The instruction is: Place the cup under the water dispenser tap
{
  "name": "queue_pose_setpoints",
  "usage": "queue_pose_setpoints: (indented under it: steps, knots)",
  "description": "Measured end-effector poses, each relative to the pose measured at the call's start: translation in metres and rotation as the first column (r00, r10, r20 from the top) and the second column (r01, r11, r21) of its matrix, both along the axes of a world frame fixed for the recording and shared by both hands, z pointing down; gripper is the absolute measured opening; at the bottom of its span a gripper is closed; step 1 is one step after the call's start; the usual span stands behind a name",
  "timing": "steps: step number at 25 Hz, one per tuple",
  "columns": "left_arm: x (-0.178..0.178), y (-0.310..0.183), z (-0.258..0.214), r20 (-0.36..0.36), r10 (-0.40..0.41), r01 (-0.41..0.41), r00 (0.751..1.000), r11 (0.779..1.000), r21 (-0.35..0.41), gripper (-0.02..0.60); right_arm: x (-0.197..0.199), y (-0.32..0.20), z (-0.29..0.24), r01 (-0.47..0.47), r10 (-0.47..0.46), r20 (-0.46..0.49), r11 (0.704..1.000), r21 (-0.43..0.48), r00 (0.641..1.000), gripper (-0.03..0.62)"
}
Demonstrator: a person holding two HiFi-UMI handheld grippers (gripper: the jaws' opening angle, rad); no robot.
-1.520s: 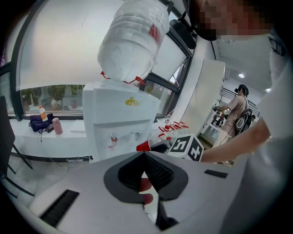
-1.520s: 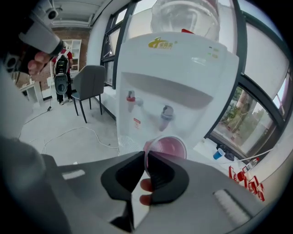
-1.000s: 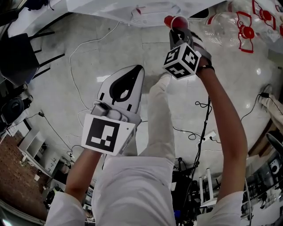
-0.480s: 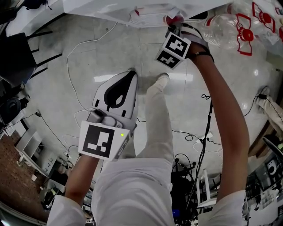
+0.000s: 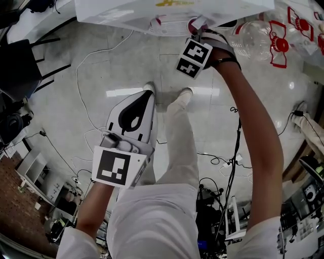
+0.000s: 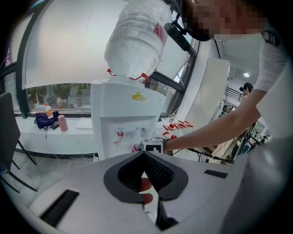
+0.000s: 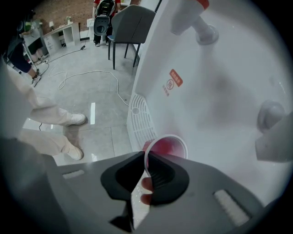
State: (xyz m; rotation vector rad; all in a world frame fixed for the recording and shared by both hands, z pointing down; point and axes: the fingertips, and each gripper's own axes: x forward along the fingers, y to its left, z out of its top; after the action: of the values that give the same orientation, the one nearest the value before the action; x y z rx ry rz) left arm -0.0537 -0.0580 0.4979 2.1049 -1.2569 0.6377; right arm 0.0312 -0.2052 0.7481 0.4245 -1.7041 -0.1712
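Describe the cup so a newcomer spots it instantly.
Find the white water dispenser, then the slotted drip tray at its front. The cup is at that tray, its rim pinched in the right gripper: pink-red and open-mouthed, unlike the taps above.

The person wears a white short-sleeved shirt [image 5: 152, 222], cream trousers [image 5: 179, 146] and white shoes [image 5: 186, 94], the shoes lying nearest the water dispenser [image 5: 172, 11]. A dark band [image 5: 226, 62] rings the right wrist. The left gripper [image 6: 143, 153] and right gripper [image 7: 146, 157] are white shells with black ribbed pads [image 6: 158, 171], each carrying a cube [image 5: 117, 167] of black-and-white square markers.
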Motion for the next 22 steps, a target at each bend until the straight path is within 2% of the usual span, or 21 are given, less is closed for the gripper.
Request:
queue_pose_setpoints:
  steps: [16, 22]
  knots:
    - [0.007, -0.010, -0.004, -0.019, 0.012, -0.011, 1.000, 1.000, 0.015, 0.002, 0.004, -0.009, -0.004, -0.064, 0.064, 0.052, 0.998, 0.007, 0.997, 0.113]
    - [0.011, -0.009, -0.007, -0.024, 0.024, -0.023, 0.999, 1.000, 0.017, 0.002, 0.007, -0.002, -0.015, -0.053, 0.051, 0.086, 0.998, 0.020, 0.995, 0.124]
